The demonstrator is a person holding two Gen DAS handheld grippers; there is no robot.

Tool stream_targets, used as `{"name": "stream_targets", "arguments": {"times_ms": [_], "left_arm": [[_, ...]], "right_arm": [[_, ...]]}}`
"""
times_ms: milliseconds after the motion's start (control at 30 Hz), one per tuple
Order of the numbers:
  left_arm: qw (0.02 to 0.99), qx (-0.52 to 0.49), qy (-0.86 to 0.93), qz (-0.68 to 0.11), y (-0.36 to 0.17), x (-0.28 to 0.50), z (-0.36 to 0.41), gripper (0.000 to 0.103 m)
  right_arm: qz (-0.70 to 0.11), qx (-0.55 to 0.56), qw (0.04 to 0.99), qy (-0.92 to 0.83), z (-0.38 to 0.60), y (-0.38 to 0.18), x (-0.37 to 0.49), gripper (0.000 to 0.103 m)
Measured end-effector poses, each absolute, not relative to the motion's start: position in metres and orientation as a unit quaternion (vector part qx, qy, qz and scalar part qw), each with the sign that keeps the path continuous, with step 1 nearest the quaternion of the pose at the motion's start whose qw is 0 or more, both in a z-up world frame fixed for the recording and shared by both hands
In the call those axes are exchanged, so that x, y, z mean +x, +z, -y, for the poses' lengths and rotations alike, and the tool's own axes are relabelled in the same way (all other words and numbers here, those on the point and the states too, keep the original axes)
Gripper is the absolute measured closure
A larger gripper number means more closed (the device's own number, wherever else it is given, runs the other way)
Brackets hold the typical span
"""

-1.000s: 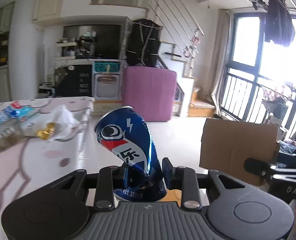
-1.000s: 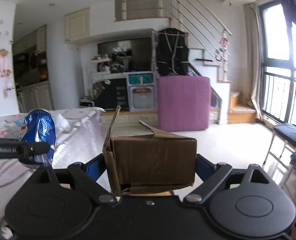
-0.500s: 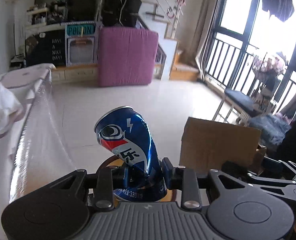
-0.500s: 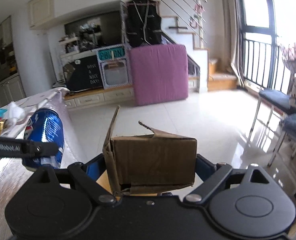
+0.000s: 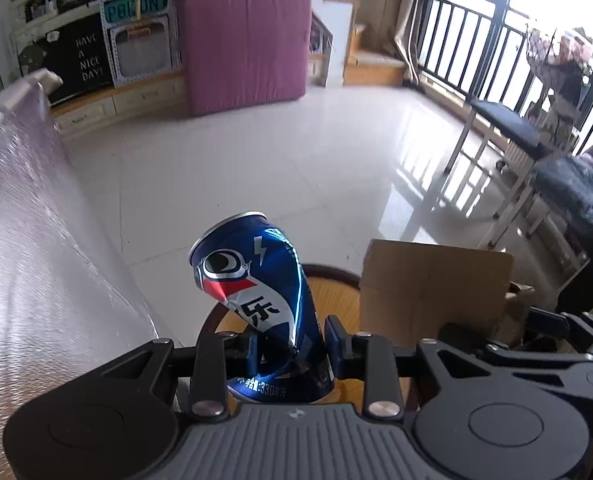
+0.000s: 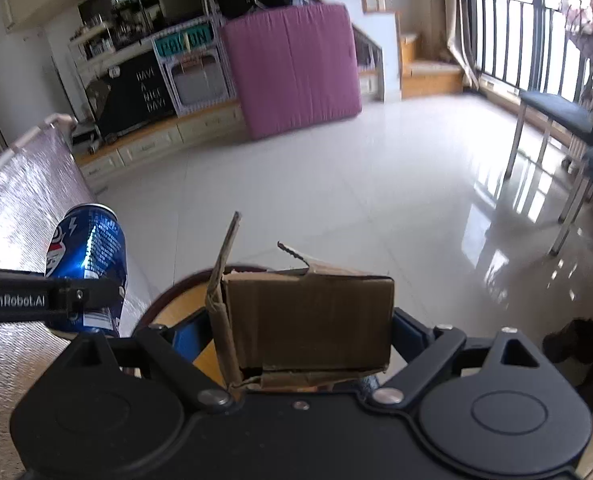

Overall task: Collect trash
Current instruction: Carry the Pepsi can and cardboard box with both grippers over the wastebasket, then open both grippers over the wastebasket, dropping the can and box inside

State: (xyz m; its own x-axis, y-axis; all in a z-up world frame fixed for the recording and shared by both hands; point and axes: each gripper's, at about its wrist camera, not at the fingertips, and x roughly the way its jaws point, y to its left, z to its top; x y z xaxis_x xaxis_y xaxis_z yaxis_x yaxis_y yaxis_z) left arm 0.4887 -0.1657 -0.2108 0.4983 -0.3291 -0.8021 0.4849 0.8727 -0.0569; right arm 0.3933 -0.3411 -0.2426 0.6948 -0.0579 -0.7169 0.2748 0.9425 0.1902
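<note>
Left wrist view: my left tongs (image 5: pixel 290 350) pinch a dented blue soda can (image 5: pixel 262 304) low on its body, its top leaning toward 11 o'clock. My right tongs (image 6: pixel 296 344) clamp a torn cardboard box (image 6: pixel 308 320). Below both, a round wooden bin rim (image 5: pixel 328 270); the foil-covered counter (image 5: pixel 36 260) lies at 9 o'clock.

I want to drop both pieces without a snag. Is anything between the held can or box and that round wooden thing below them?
Nothing visible. The blue can and cardboard box hang directly over the round wooden rim, with only open air beneath.
</note>
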Motion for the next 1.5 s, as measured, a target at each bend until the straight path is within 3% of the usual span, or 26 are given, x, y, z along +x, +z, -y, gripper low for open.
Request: {"name": "stream_targets", "arguments": {"times_ms": [400, 733, 800, 867, 1200, 1500], "left_arm": [[0.798, 0.084, -0.242, -0.546, -0.268, 0.509, 0.163, 0.07], [0.784, 0.091, -0.233, -0.569, -0.282, 0.512, 0.167, 0.069], [0.784, 0.088, -0.221, -0.573, -0.284, 0.514, 0.165, 0.061], [0.785, 0.085, -0.213, -0.576, -0.283, 0.515, 0.163, 0.046], [0.782, 0.088, -0.198, -0.584, -0.284, 0.516, 0.159, 0.04], [0.785, 0.09, -0.18, -0.586, -0.283, 0.516, 0.157, 0.028]], "right_arm": [[-0.46, 0.073, 0.885, -0.027, 0.321, -0.293, 0.426, 0.01], [-0.461, 0.033, 0.887, -0.007, 0.309, -0.292, 0.429, 0.01], [-0.454, 0.022, 0.89, -0.007, 0.307, -0.289, 0.428, 0.008], [-0.447, 0.014, 0.894, -0.005, 0.306, -0.289, 0.429, 0.007], [-0.447, 0.015, 0.894, 0.021, 0.312, -0.282, 0.425, 0.005], [-0.431, 0.02, 0.902, 0.027, 0.315, -0.273, 0.422, 0.0]]}}
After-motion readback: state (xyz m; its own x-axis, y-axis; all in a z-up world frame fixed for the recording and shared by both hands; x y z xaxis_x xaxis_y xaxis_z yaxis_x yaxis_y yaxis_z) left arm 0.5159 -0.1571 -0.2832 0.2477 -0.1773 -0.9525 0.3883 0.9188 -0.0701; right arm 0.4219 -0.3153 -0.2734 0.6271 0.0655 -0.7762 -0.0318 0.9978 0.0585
